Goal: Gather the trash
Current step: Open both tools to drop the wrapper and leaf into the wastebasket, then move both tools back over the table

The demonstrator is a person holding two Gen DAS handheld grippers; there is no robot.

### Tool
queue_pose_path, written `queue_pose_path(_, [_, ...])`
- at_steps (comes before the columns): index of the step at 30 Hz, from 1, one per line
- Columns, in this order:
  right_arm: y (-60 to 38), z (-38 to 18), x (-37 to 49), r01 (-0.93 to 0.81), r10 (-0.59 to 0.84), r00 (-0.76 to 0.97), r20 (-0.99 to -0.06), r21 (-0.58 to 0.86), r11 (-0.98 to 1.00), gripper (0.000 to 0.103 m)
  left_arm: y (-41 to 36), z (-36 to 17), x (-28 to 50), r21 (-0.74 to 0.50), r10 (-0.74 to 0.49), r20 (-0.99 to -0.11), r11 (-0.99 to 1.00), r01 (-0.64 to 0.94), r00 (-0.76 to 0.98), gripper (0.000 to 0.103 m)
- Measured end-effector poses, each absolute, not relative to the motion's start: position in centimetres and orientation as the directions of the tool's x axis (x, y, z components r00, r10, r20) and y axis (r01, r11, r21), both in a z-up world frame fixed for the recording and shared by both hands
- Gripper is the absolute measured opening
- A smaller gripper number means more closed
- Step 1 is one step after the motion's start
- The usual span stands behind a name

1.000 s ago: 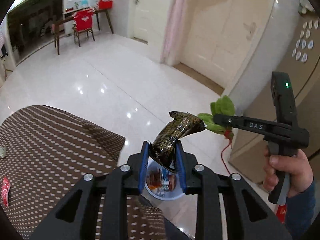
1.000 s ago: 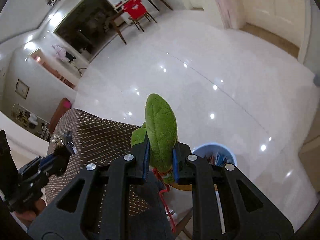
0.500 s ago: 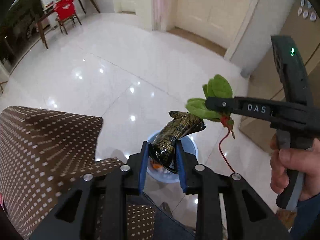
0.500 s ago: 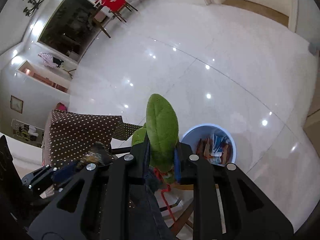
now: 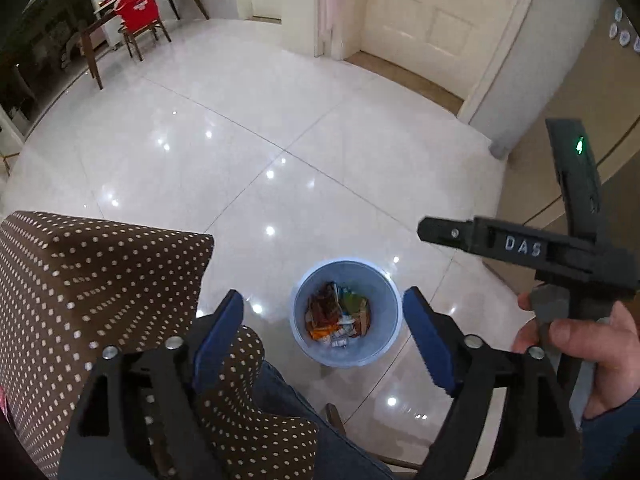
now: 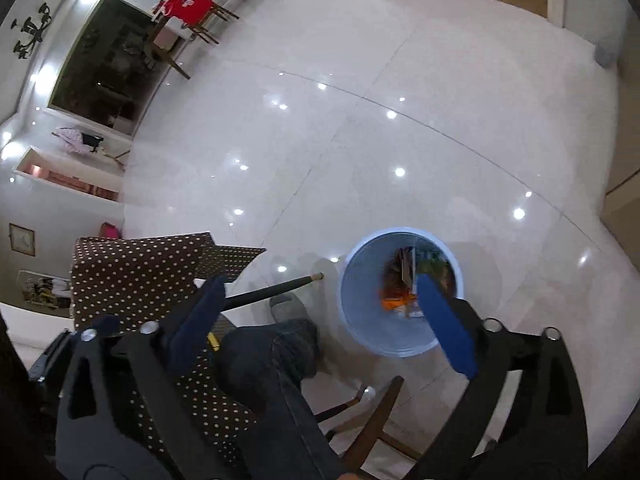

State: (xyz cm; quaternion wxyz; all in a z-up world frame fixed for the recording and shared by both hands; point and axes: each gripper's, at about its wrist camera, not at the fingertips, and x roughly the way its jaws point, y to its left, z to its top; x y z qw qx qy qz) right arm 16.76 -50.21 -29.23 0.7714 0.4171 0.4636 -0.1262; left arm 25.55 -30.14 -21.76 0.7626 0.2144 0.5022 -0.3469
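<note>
A light blue trash bin stands on the white tiled floor below me, with several wrappers inside; it also shows in the right wrist view. My left gripper is wide open and empty, right above the bin. My right gripper is wide open and empty above the bin's left rim; from the left wrist view it shows side-on at the right, held by a hand.
A table with a brown dotted cloth is at the left, also in the right wrist view. The person's jeans-clad leg and a wooden chair are near the bin. Doors stand behind.
Both grippers have opened. The dark foil wrapper has left my left gripper and the green leafy item has left my right gripper. Both views now look more steeply down at the bin.
</note>
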Motion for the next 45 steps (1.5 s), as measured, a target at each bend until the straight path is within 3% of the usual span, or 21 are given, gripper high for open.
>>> queue_pose_path(6, [-50.0, -27.8, 16.9, 0.593, 0.142, 0.524, -0.840, 0.479, 0.647, 0.097, -28.3, -19.0, 24.9, -0.038, -0.376, -0.877, 0.677, 0.735, 0.300, 0.086])
queue_pose_path(25, [-42.9, -16.4, 20.1, 0.448, 0.051, 0.640, -0.767, 0.427, 0.785, 0.097, -18.0, -11.2, 25.4, -0.088, -0.474, -0.764, 0.748, 0.657, 0.438, 0.087])
queue_pose_path(45, [-29.0, -10.2, 26.7, 0.194, 0.120, 0.686, -0.717, 0.340, 0.920, 0.097, 0.1, -9.6, 29.1, -0.099, -0.356, -0.712, 0.904, 0.416, 0.605, 0.087])
